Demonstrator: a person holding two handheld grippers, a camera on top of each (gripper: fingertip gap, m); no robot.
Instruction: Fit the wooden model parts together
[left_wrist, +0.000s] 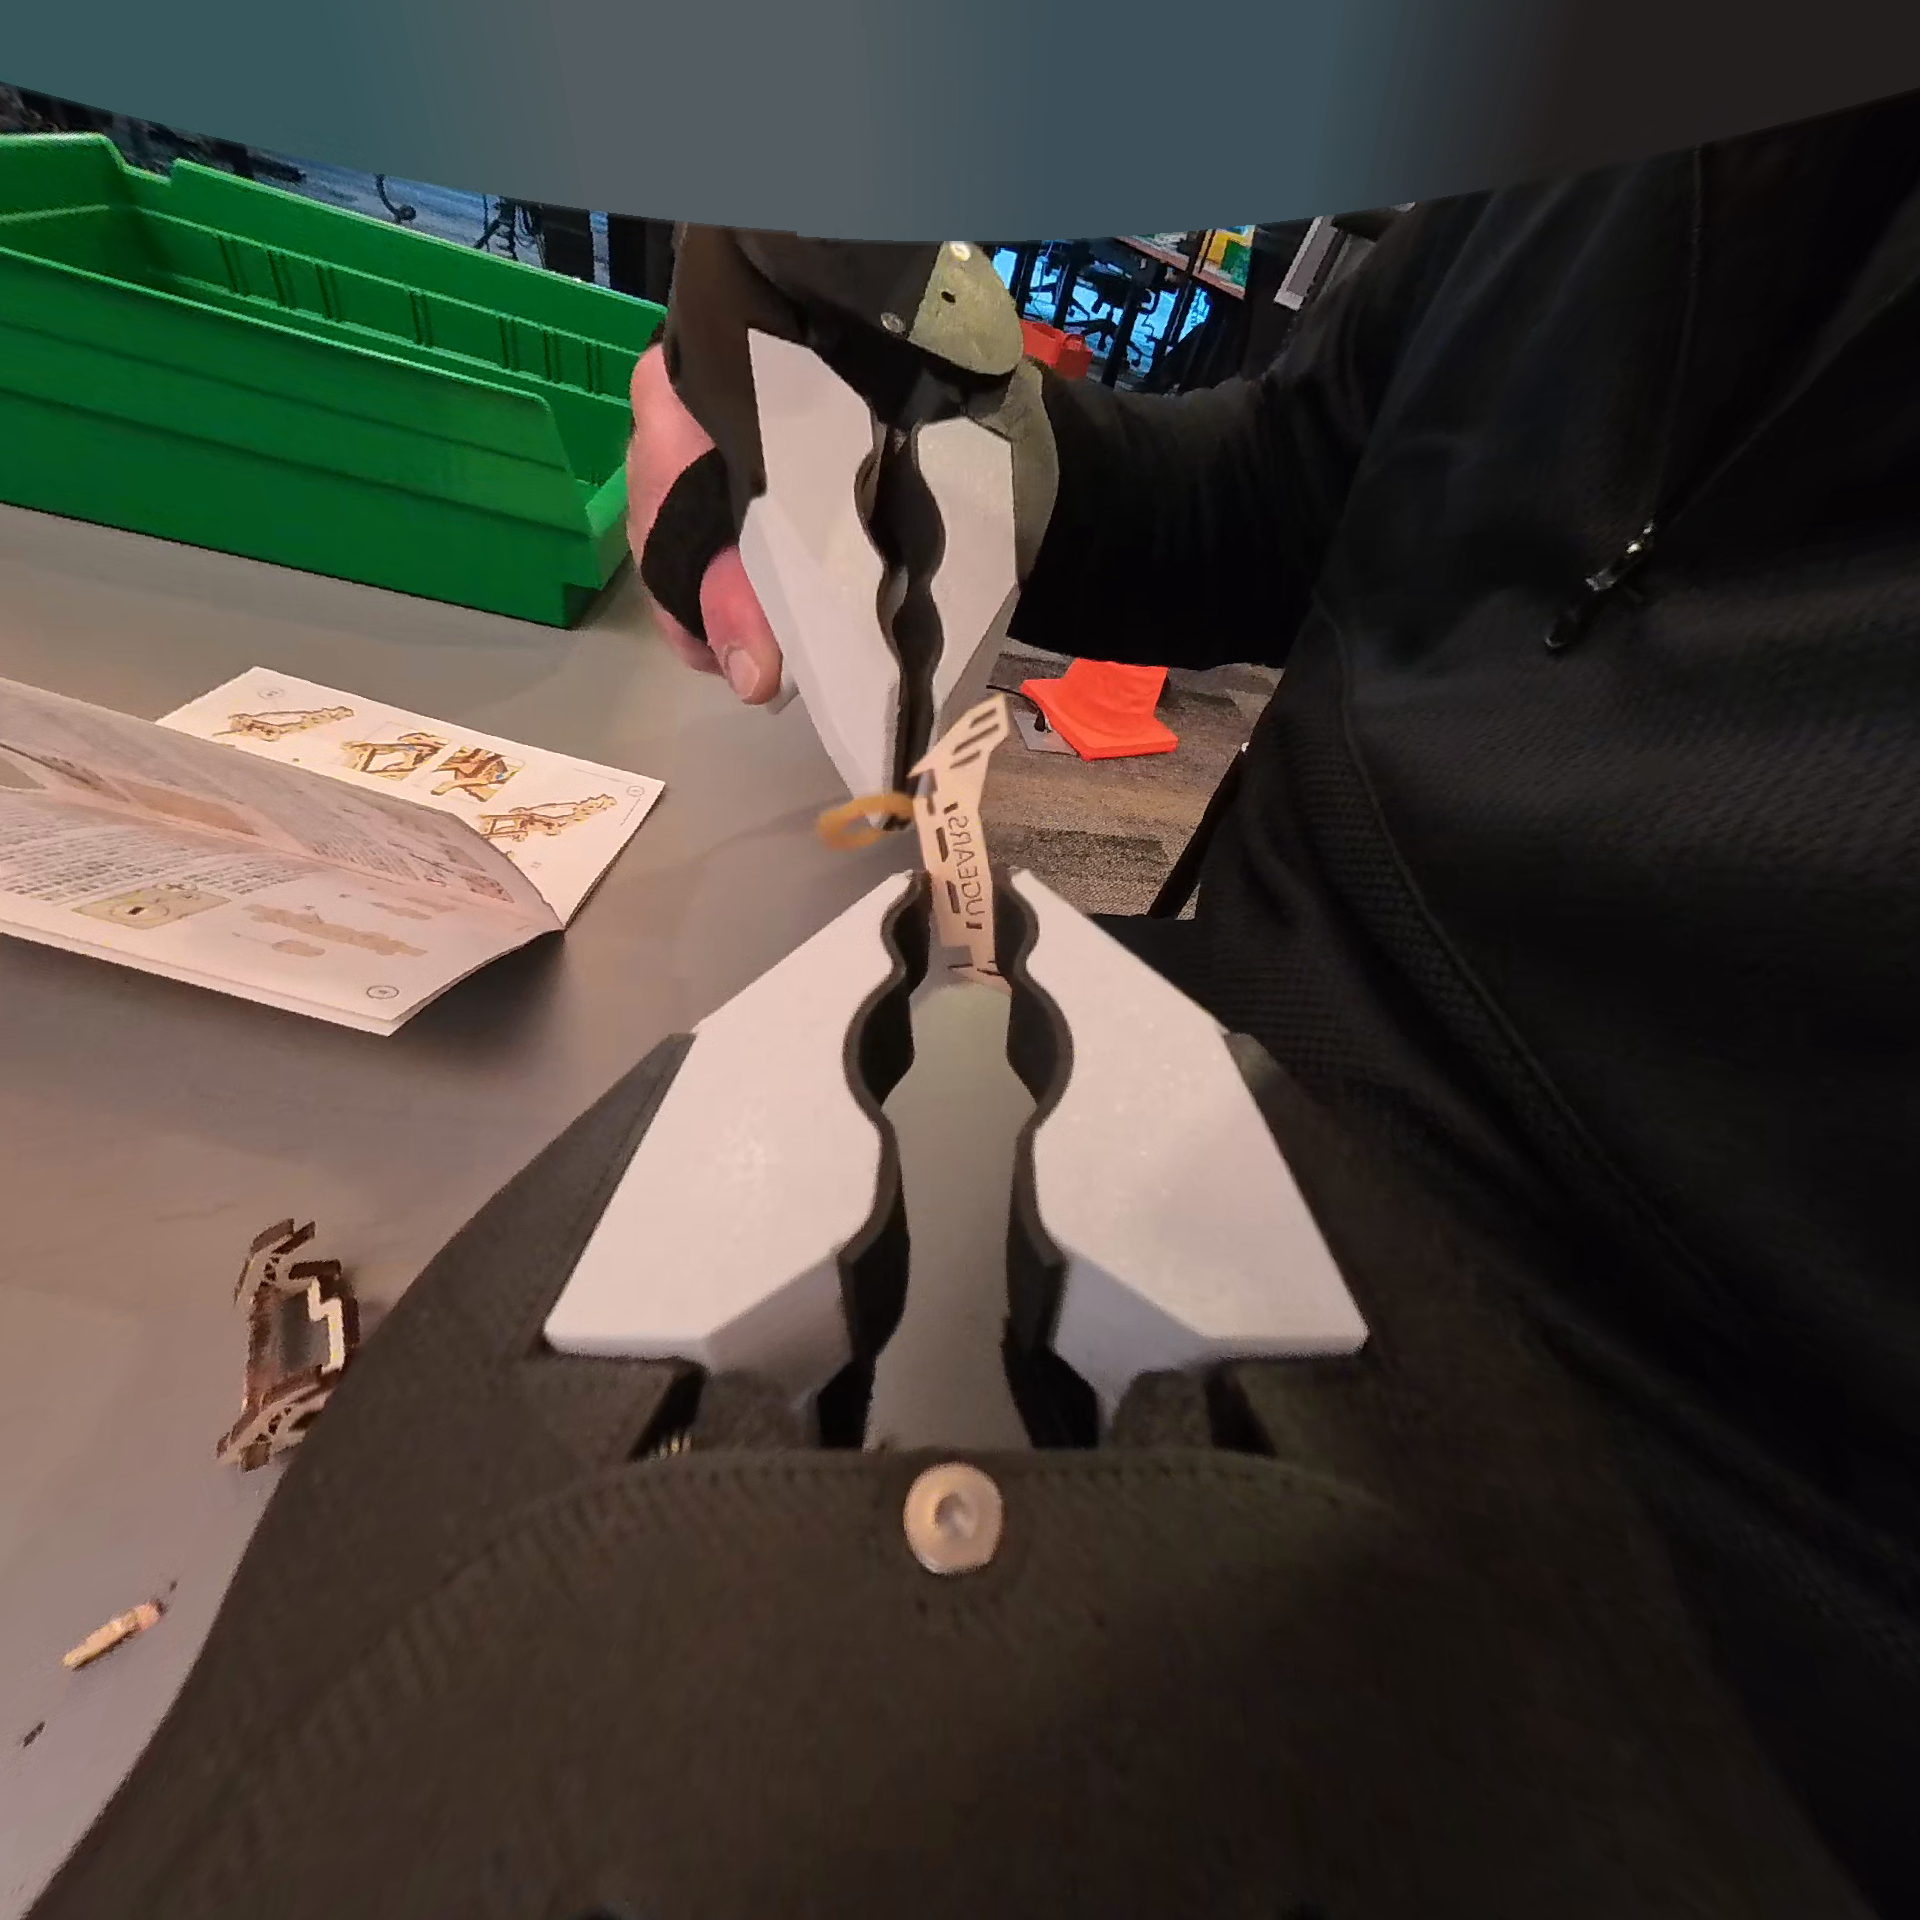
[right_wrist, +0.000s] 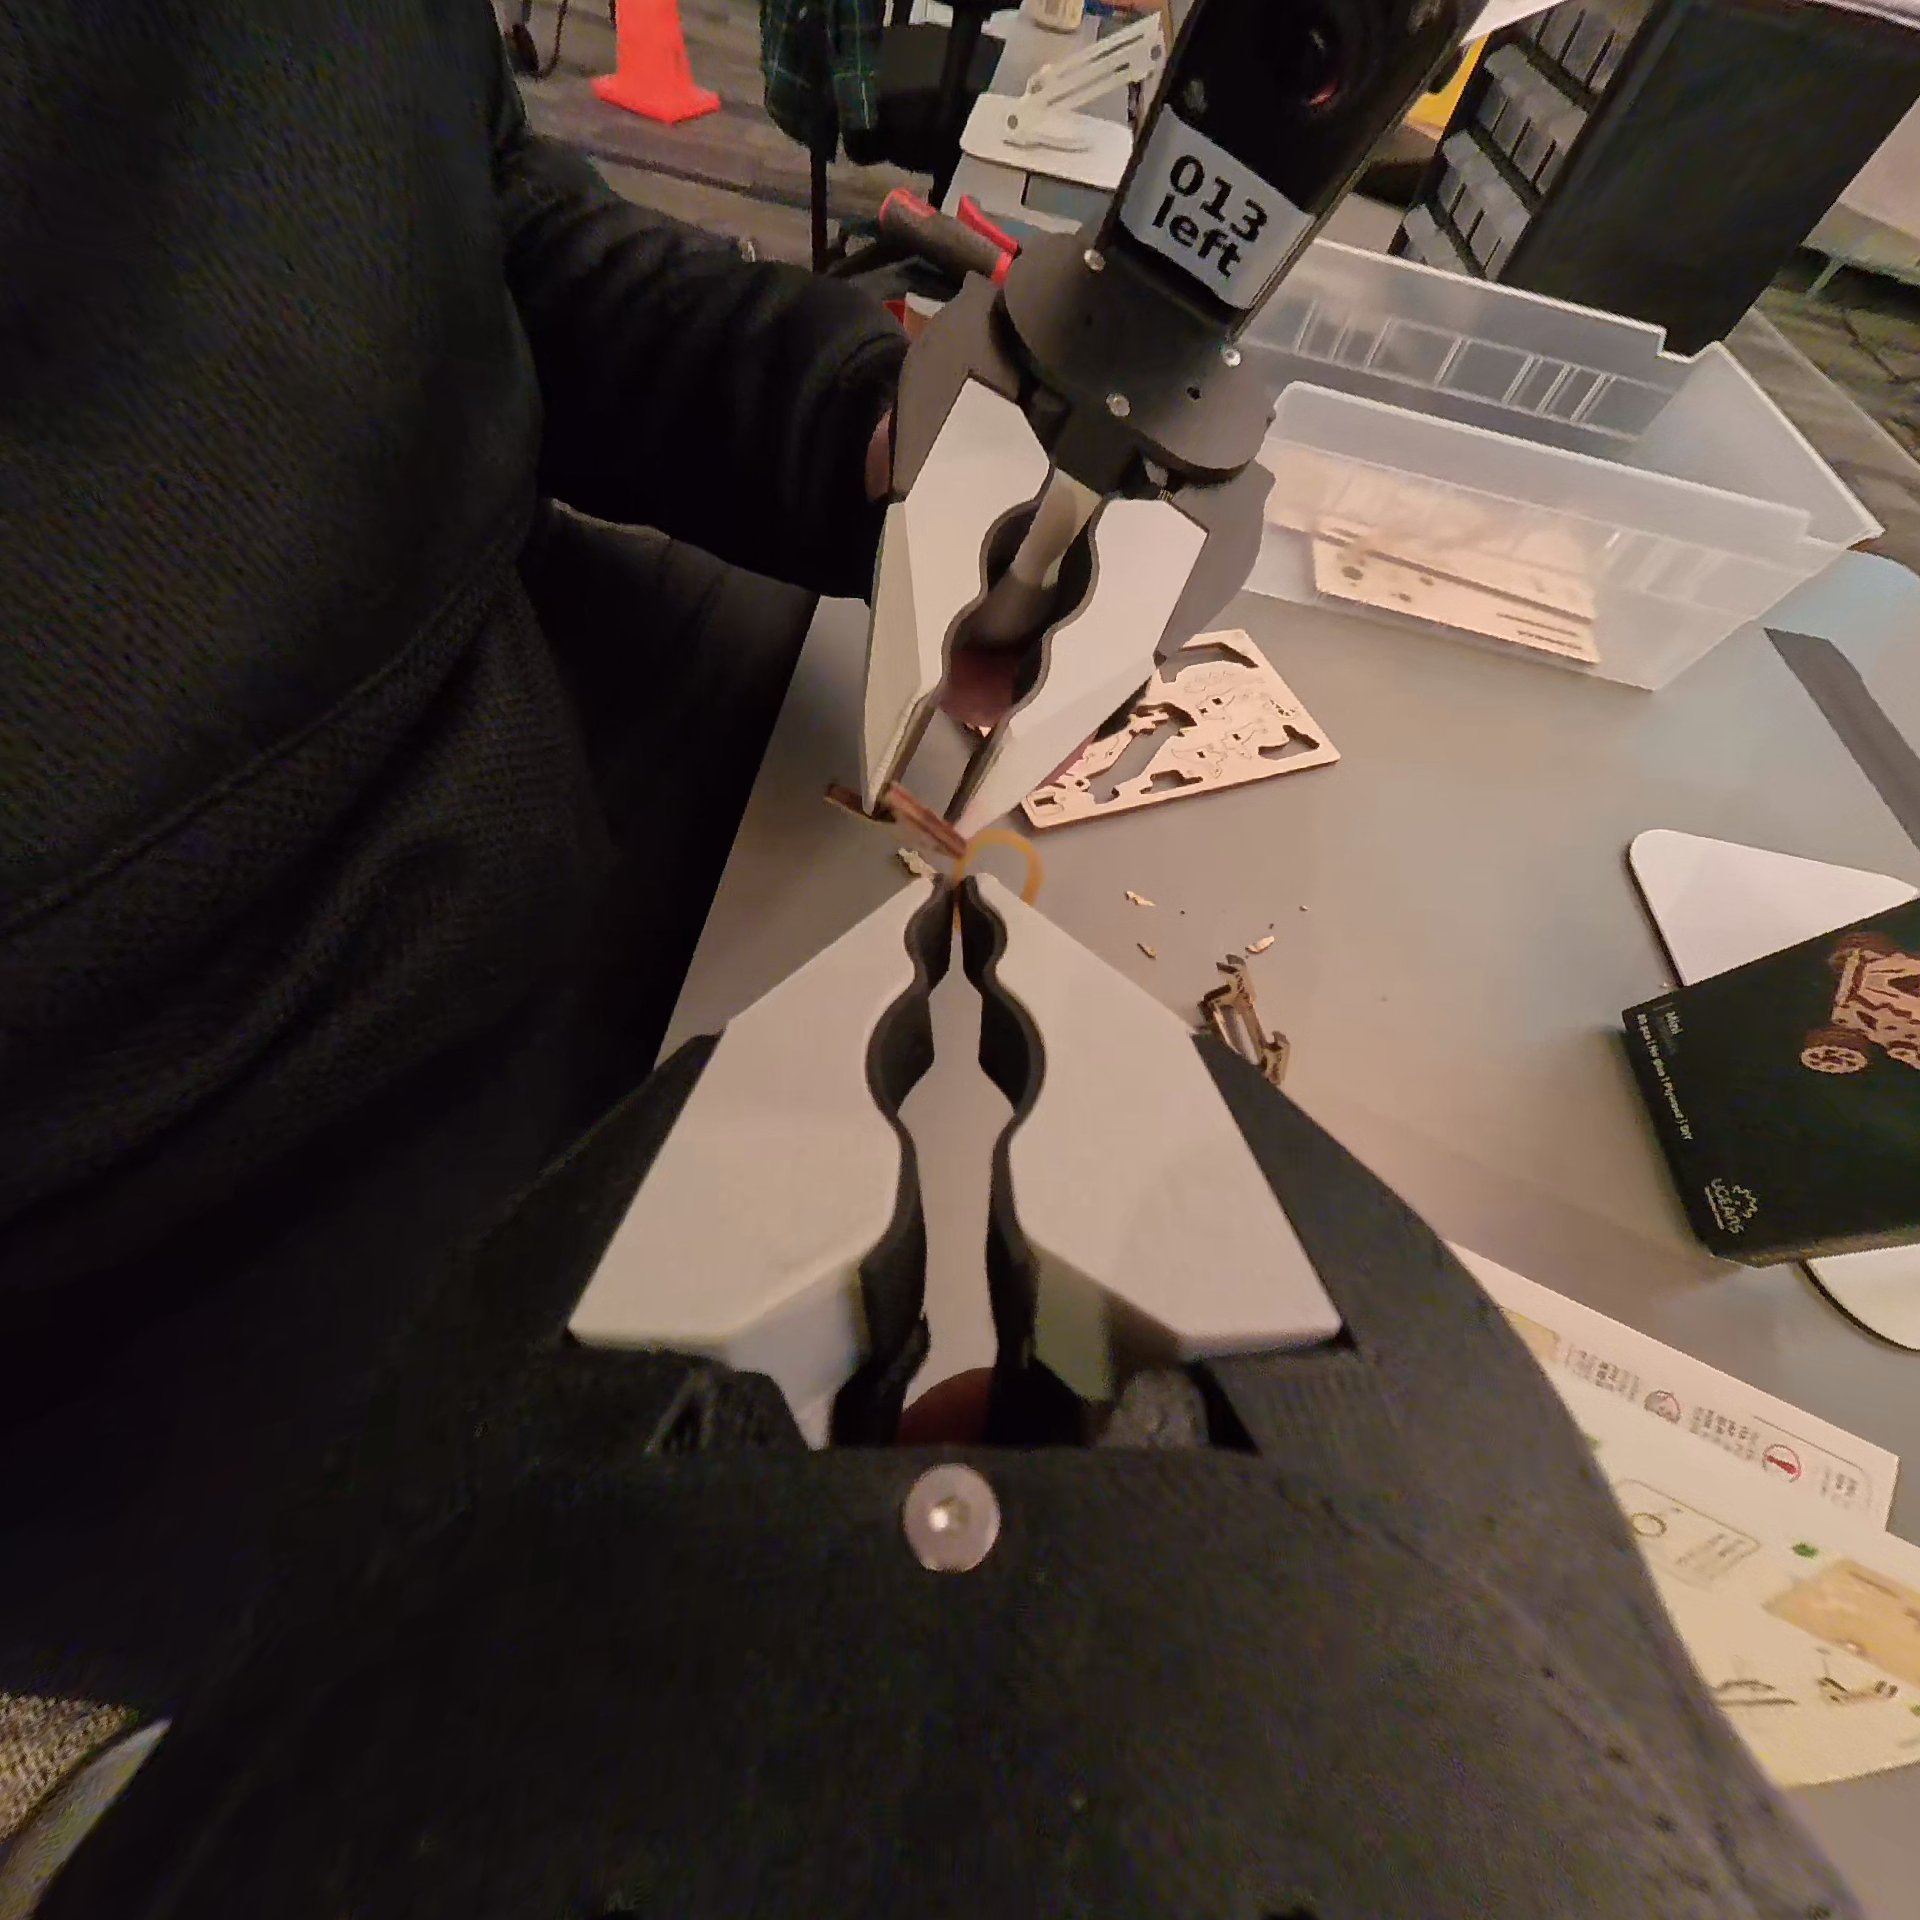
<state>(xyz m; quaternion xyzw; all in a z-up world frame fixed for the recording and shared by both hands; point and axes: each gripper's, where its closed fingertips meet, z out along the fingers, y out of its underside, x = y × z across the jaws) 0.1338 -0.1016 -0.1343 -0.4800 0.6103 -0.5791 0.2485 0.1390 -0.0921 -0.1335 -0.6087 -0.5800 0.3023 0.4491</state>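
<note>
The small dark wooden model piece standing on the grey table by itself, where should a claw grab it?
Probably across its two flat faces, coming from above. The small dark wooden model piece stands on edge on the grey table, thin and tall, with jagged notched edges, so the flat sides look like the steadiest grip.

Lettering on wooden strip (left_wrist: 961, 883), sticker (right_wrist: 1210, 213), box (right_wrist: 1787, 1091)

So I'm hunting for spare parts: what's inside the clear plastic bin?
The clear plastic bin holds flat pale wooden sheets leaning inside. Its far end is hidden behind the left gripper.
</note>
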